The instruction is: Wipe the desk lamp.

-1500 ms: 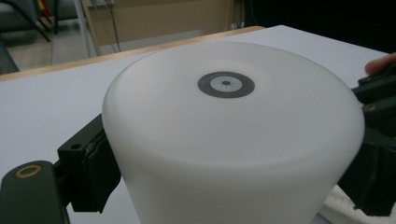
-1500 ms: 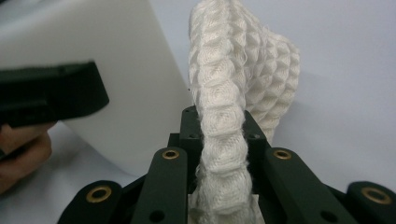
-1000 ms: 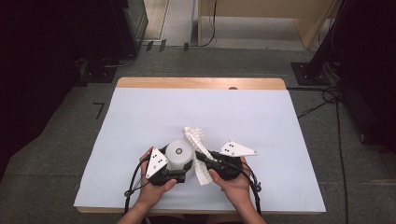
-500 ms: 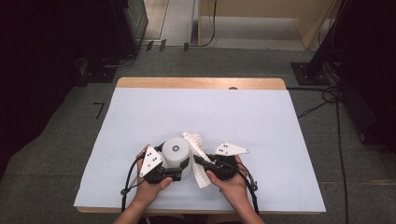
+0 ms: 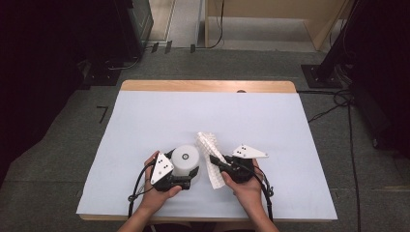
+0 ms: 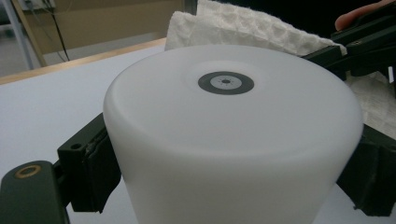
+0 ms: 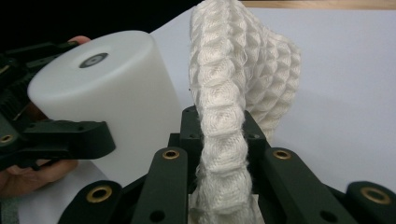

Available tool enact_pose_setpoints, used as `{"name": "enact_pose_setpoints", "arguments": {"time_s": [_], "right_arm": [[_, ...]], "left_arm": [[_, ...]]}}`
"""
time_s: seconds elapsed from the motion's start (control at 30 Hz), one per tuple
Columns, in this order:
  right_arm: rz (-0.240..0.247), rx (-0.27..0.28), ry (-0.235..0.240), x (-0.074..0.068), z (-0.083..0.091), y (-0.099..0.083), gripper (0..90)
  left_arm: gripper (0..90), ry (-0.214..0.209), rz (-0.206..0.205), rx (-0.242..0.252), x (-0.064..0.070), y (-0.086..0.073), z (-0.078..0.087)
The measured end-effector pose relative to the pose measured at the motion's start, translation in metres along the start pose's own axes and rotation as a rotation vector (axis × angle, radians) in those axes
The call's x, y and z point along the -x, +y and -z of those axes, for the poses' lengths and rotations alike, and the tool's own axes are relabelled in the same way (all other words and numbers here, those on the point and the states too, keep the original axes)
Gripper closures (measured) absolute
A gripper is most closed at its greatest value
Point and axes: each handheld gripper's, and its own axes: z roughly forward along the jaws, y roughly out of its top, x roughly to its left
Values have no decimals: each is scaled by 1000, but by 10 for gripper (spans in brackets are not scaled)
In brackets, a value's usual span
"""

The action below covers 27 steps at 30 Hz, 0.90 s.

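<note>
Cup, white, inverted, sits near-centre on table. High view: left gripper clamped on it; right gripper pinches waffle cloth just right. Left gripper view: jaws grip cup sides. Right gripper view: cloth nipped tight. Step: wiping, prob. Next: bring cloth onto cup wall.

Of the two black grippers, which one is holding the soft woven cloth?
The right gripper pinches the white waffle-weave cloth between its jaws. The left gripper instead clamps the smooth white plastic cylinder by its sides.
</note>
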Motion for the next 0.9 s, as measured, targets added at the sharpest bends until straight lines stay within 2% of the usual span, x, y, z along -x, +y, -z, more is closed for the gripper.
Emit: {"name": "enact_pose_setpoints", "arguments": {"time_s": [0.1, 0.2, 0.27, 0.3, 0.33, 0.37, 0.4, 0.43, 0.57, 0.67, 0.73, 0.83, 0.9], "right_arm": [[-5, -6, -7, 2, -1, -2, 776], [3, -19, -21, 3, -4, -5, 776], [5, -33, -26, 5, -7, -8, 775], [2, -38, -27, 5, -8, -9, 775], [2, -38, -27, 5, -8, -9, 775], [3, -39, -30, 5, -8, -10, 775], [2, -48, -31, 6, -10, -12, 775], [-4, -54, -27, 6, -11, -13, 775], [-6, -83, -17, 4, -16, -16, 775], [5, -109, -1, 0, -22, -20, 775], [10, -116, 11, -4, -24, -20, 775], [-21, -105, 63, -8, -24, -18, 775], [-5, -89, 70, -13, -21, -13, 775]], "left_arm": [[76, 15, 10, 12, 1, -1, 1], [39, 63, 46, 9, 8, -2, 0], [39, 138, 31, -14, 19, -3, -3], [39, 200, 11, -18, 27, -3, -6], [41, 200, 11, -18, 27, -3, -6], [41, 227, 6, -16, 31, -2, -6], [79, 223, 4, -17, 30, -2, -5], [80, 223, 4, -17, 30, -2, -5], [84, 159, 17, -11, 19, 0, -1], [85, 88, 45, 48, 7, 7, 7], [86, 76, 53, 62, 3, 9, 10], [87, 64, 56, 52, -1, 8, 10], [87, 51, 47, 41, 0, 6, 8]]}}
